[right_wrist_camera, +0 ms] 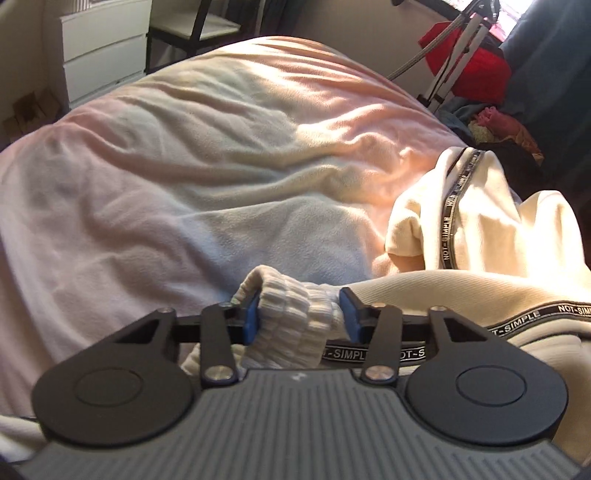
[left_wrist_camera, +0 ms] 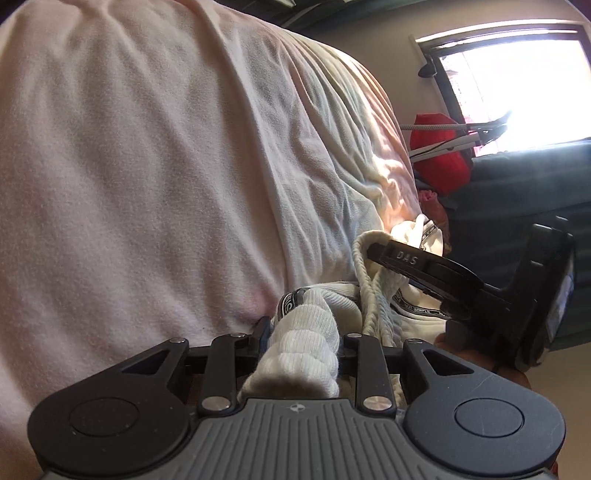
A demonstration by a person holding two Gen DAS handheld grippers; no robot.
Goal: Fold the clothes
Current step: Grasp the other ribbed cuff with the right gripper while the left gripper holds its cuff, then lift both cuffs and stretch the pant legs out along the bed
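A cream garment with black "NOT-SIMPLE" tape trim lies bunched at the right of a bed covered by a pale pink blanket. My right gripper is shut on a ribbed cuff of the garment, blue pads on each side. My left gripper is shut on another ribbed cuff, just above the blanket. In the left wrist view the right gripper shows at the right, its fingers pinching ribbed cloth beside the garment.
A white drawer unit and a dark chair stand beyond the bed. A red cloth hangs on a metal stand at the far right, beside dark blue curtain and a clothes pile. A bright window is behind.
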